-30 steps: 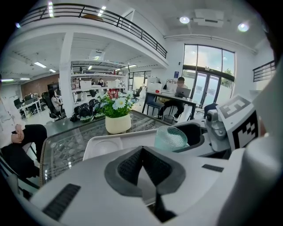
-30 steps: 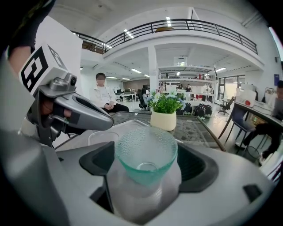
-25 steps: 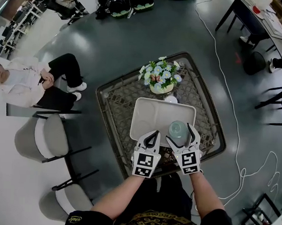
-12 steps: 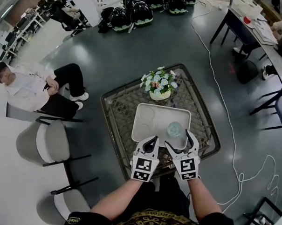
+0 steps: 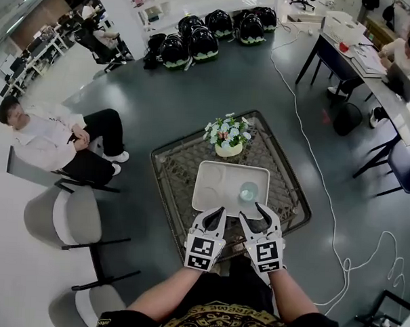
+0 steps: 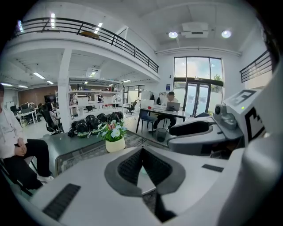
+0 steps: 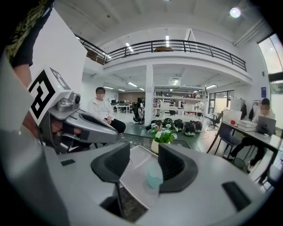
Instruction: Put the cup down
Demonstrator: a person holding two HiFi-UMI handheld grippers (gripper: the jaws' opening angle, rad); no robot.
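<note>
Cup (image 5: 248, 191) is seen standing upright on the white tray (image 5: 214, 187), ahead of and below the right gripper (image 5: 250, 210) and clear of its jaws. The right gripper's jaws are held partly apart and have just been closing, with nothing gripped between them; the cup is only seen beyond their gap. The left gripper (image 6: 142, 150), just beside the right one, is clenched on nothing. Farther ahead of both grippers, beyond the tray, a pot of flowers (image 5: 226, 137) is set on the glass-topped bench (image 5: 174, 166).
</note>
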